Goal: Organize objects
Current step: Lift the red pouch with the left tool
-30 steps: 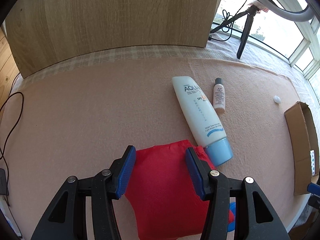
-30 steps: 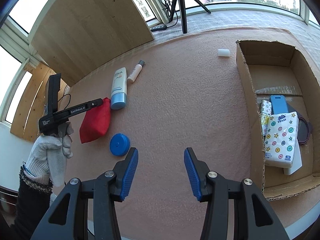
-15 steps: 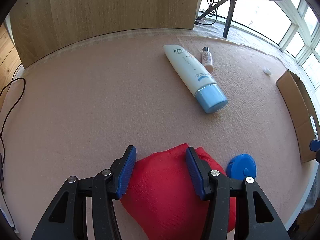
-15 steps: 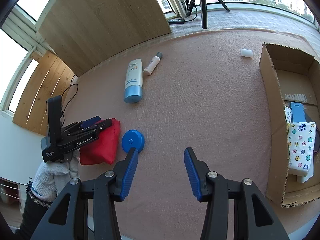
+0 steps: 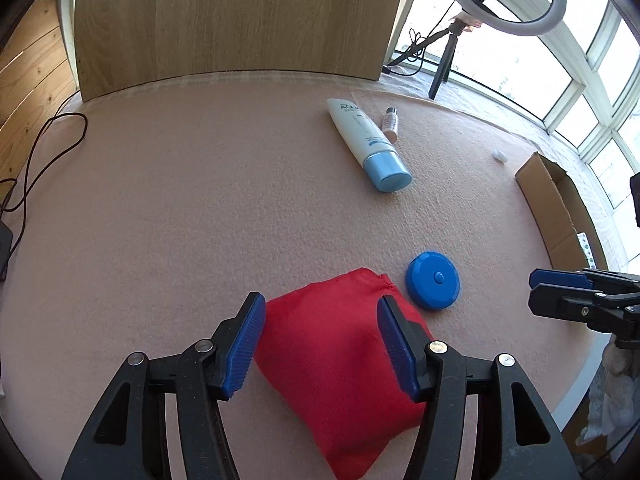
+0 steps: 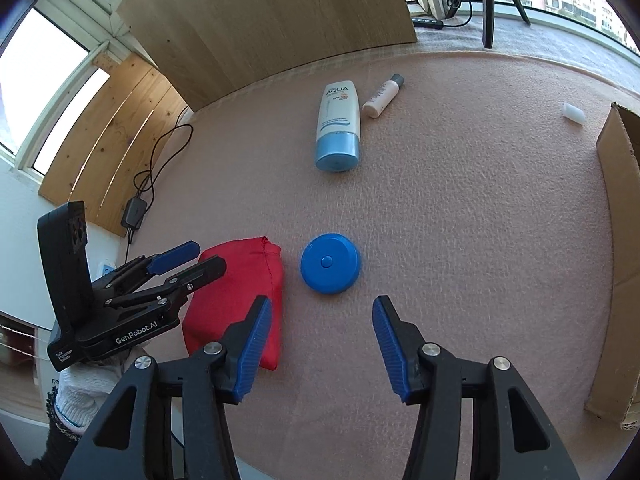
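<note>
Red cloth pouch [image 5: 340,364] on near tabletop [image 5: 200,208] between parted left tool [image 5: 320,344] pads, right tool [image 6: 320,344] likewise apart behind blue round case [image 6: 330,263]; risk: soft fabric bunching, slipping free.

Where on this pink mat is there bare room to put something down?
The widest bare stretch lies between the wooden board and the red pouch. Another runs from the blue disc to the cardboard box. It is crowded around the pouch, disc and sunscreen tube.
</note>
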Demonstrator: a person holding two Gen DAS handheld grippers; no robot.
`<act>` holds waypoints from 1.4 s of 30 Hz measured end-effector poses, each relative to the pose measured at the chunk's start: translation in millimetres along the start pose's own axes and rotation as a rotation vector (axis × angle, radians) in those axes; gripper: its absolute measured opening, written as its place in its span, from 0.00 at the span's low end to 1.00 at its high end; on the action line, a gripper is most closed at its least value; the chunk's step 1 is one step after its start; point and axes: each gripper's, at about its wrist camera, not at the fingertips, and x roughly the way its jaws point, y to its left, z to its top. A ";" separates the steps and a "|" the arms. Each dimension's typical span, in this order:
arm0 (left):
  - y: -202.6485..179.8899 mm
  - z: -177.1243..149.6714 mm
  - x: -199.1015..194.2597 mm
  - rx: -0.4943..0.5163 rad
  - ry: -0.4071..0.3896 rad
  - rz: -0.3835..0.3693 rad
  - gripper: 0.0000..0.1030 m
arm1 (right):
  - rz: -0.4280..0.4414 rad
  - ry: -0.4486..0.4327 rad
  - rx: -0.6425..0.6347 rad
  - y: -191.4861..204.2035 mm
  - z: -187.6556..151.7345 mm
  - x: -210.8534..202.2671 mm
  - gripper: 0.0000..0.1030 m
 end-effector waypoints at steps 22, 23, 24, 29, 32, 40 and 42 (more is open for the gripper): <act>12.7 -46.3 -11.8 -0.112 0.069 -0.175 0.65 | 0.179 0.226 0.008 35.3 10.0 77.9 0.52; 12.7 -46.5 -11.7 -0.109 0.069 -0.175 0.65 | 0.180 0.230 0.004 37.5 10.0 79.5 0.52; 13.1 -46.4 -11.2 -0.110 0.069 -0.175 0.65 | 0.171 0.228 -0.003 39.3 9.8 79.9 0.53; 13.9 -44.7 -9.8 -0.120 0.066 -0.184 0.64 | 0.163 0.224 -0.021 42.0 11.0 80.7 0.54; 9.2 -43.3 -8.5 -0.113 0.065 -0.181 0.64 | 0.158 0.229 -0.042 44.3 10.6 80.5 0.53; -5.7 -34.7 -17.7 -0.093 0.039 -0.179 0.63 | 0.171 0.192 -0.055 42.6 14.0 62.6 0.53; -12.4 -29.9 -21.7 -0.083 0.028 -0.181 0.63 | 0.177 0.173 -0.050 39.5 16.0 54.0 0.53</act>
